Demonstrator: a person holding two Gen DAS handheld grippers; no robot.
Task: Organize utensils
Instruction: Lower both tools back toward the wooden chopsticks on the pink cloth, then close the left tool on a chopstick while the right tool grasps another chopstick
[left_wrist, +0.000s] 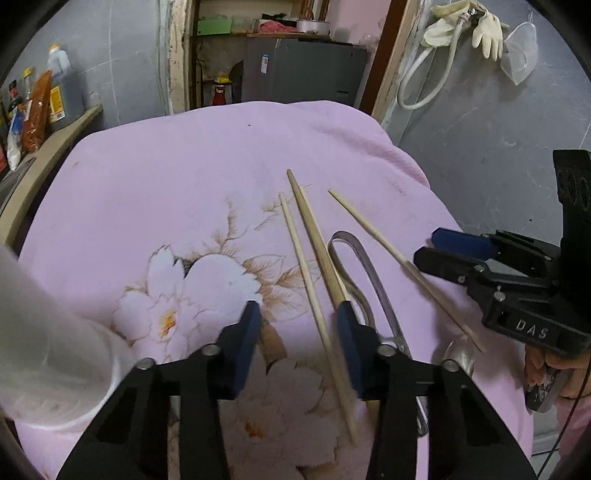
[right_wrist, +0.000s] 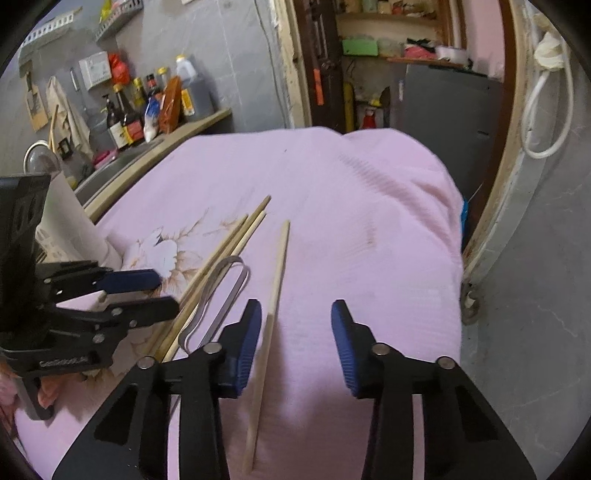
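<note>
Several wooden chopsticks lie on a pink flowered cloth (left_wrist: 166, 177). In the left wrist view, my left gripper (left_wrist: 299, 332) hangs low over the cloth with its jaws apart. One chopstick (left_wrist: 306, 273) runs between them beside the right pad, not pressed. A second chopstick (left_wrist: 317, 243) and metal tongs (left_wrist: 354, 251) pass under the right finger. A lone chopstick (left_wrist: 399, 258) lies further right, near my right gripper (left_wrist: 424, 245). In the right wrist view, my right gripper (right_wrist: 295, 332) is open. The lone chopstick (right_wrist: 275, 295) lies just inside its left pad. My left gripper (right_wrist: 162, 291) is at the left.
A white container (left_wrist: 55, 350) stands at the cloth's left edge. A metal spoon (left_wrist: 458, 354) lies near the tongs. Bottles and packets (right_wrist: 147, 107) crowd a counter beyond the cloth on the left. The cloth drops off at its right edge (right_wrist: 454, 258) to a grey floor.
</note>
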